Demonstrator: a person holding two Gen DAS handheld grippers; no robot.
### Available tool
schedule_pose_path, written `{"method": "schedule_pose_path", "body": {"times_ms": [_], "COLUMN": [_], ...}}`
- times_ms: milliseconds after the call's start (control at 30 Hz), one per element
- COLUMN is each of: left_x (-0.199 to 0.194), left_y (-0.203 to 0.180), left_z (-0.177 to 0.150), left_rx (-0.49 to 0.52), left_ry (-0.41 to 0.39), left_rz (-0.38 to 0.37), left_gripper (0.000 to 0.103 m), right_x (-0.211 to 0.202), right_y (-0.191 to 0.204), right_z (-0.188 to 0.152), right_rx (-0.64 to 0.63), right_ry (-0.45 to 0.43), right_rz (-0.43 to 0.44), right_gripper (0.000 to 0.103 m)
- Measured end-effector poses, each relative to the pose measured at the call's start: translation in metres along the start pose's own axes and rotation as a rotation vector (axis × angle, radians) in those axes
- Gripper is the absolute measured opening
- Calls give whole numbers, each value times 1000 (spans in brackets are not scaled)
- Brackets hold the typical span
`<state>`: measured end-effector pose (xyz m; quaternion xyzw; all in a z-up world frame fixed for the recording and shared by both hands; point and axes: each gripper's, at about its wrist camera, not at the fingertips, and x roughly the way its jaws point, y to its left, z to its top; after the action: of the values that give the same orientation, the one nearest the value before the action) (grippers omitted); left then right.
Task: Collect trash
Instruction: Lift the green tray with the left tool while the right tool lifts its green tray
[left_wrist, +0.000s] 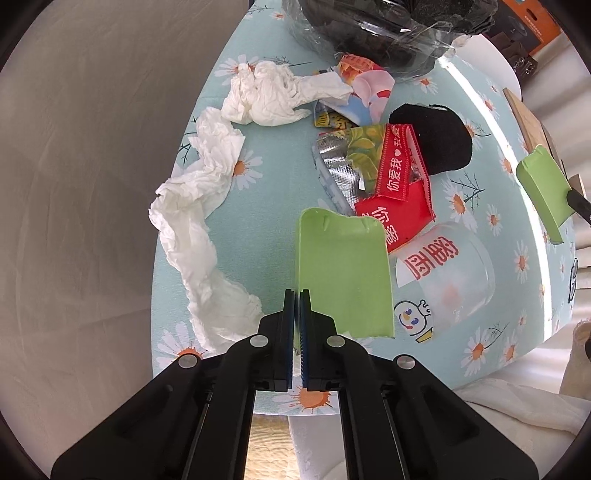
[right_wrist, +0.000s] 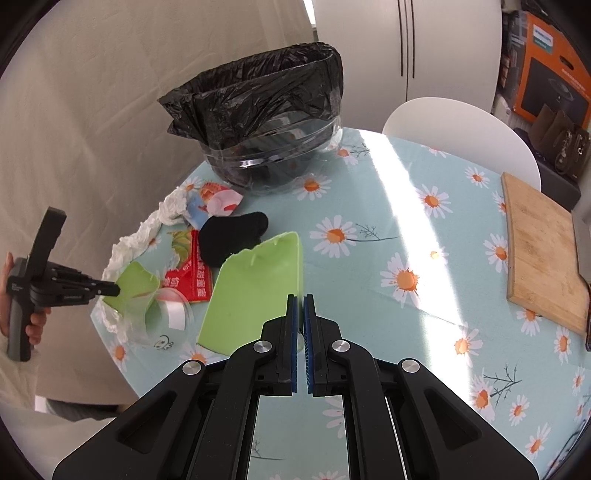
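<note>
My left tongs (left_wrist: 298, 295) are clamped on the edge of a green plastic scoop (left_wrist: 343, 273); my right tongs (right_wrist: 300, 300) are clamped on a second green scoop (right_wrist: 255, 291). Both hang over the flowered table (right_wrist: 388, 229). Beyond lie a clear cup (left_wrist: 447, 273), red wrappers (left_wrist: 397, 192), a black cloth (left_wrist: 436, 140) and crumpled tissues (left_wrist: 207, 192). Farthest stands the black-lined bin (right_wrist: 266, 122).

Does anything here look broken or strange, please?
Yes. Each claw is shut on a green plastic piece with a jagged, torn edge: the left claw holds one piece, the right claw the other. They look like halves of one broken thing. A black sock lies among the wrappers.
</note>
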<state>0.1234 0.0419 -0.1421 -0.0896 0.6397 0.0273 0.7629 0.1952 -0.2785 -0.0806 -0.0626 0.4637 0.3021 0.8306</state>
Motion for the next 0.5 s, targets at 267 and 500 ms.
{"method": "schedule_pose_path", "body": {"times_ms": [267, 500], "left_x": [-26, -57], "left_y": [-1, 1], "left_z": [9, 17], "left_rx": [30, 48], "left_ry": [-63, -140], "left_rz": [-10, -3], "left_gripper": [3, 3], "right_x": [-17, -38], "right_y": [-7, -10], "right_z": [18, 31], "right_rx": [12, 16], "right_ry": [-62, -117], "right_rz": [-10, -27], "right_gripper": [3, 3]}}
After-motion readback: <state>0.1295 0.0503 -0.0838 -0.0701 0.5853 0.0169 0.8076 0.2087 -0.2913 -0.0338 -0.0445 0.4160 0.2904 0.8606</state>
